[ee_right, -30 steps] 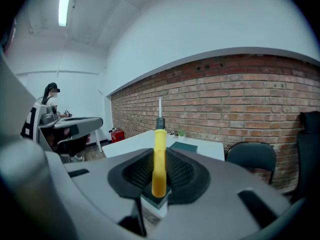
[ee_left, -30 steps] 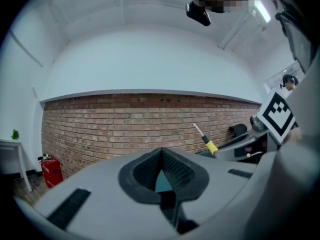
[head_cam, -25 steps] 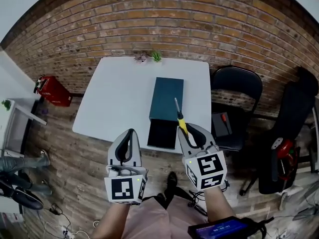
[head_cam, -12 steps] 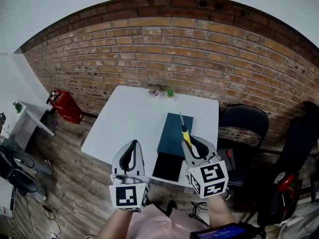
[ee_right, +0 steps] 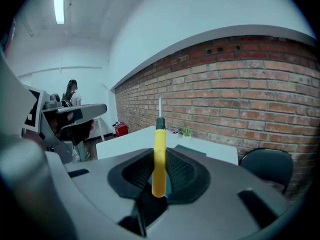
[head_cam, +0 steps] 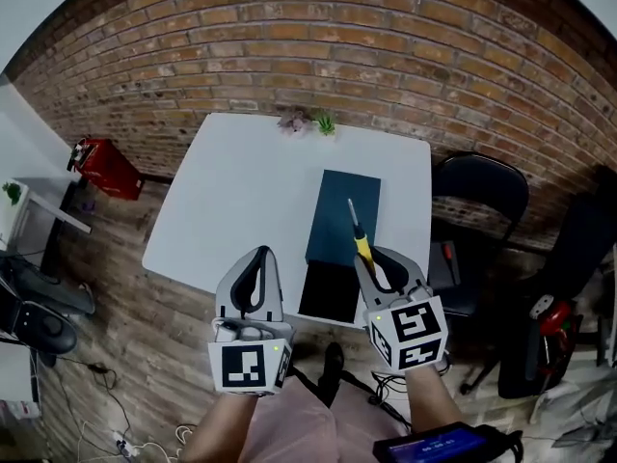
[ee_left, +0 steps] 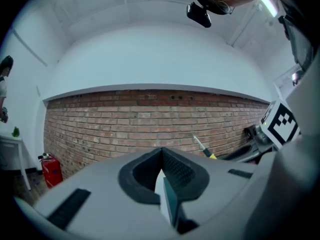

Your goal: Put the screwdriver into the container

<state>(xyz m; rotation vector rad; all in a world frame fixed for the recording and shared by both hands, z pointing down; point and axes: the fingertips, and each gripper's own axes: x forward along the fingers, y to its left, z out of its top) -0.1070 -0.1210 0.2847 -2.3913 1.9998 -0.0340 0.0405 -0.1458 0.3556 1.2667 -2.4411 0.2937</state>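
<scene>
My right gripper is shut on a yellow-handled screwdriver, whose metal shaft points away from me. It hangs over the near right part of the white table, above the near end of a dark teal container that has a black part toward me. In the right gripper view the yellow handle stands upright between the pads. My left gripper hovers at the table's near edge, left of the container, shut and holding nothing. Its tips meet in the left gripper view, where the screwdriver also shows.
Two small plants stand at the table's far edge by the brick wall. A black chair is at the right of the table. A red object sits on the wooden floor at the left. A person stands far left.
The head camera tilted up and came back down. Both grippers keep about the same places, and the right one still grips the screwdriver over the container's near end.
</scene>
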